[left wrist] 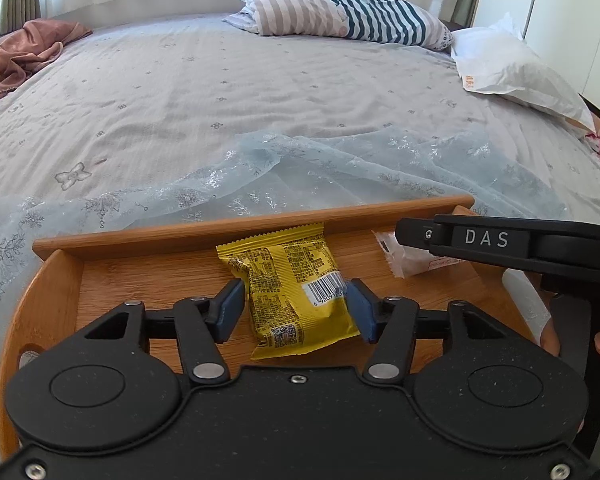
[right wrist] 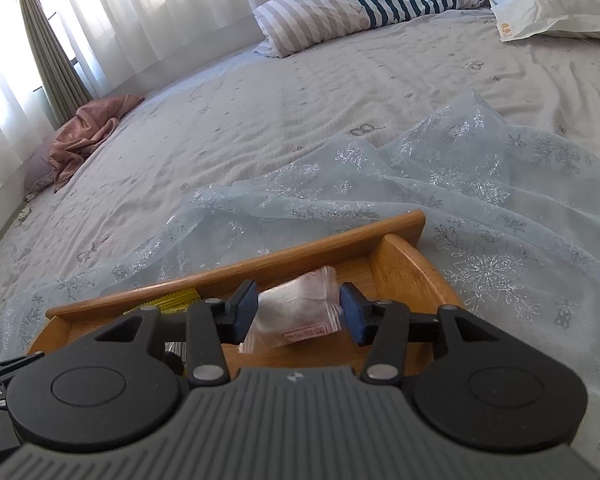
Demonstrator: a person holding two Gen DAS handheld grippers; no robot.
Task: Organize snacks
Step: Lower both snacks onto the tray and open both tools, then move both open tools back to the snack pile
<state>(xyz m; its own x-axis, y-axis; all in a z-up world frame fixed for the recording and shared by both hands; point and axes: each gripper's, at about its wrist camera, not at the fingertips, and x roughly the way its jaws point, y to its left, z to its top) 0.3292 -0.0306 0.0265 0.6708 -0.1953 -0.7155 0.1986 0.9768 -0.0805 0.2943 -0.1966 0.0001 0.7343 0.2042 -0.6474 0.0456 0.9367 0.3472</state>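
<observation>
A yellow snack packet (left wrist: 288, 280) lies barcode side up on the floor of a wooden tray (left wrist: 140, 280), its top end against the far rim. My left gripper (left wrist: 296, 308) straddles its lower half with the blue pads apart; a sliver of tray shows beside the left pad. To its right a clear red-edged packet (left wrist: 410, 260) lies in the same tray. In the right wrist view this clear packet (right wrist: 296, 304) rests between the pads of my right gripper (right wrist: 298, 312), which stand a little off its sides. The yellow packet (right wrist: 180, 298) peeks out at the left there.
The tray's right end wall (right wrist: 400, 268) curves up. The tray sits on a sheer blue snowflake cloth (left wrist: 340, 160) spread over a grey bed sheet (left wrist: 180, 80). Far off lie a striped pillow (left wrist: 340, 8), a white pillow (left wrist: 508, 64) and a crumpled brown cloth (left wrist: 28, 48).
</observation>
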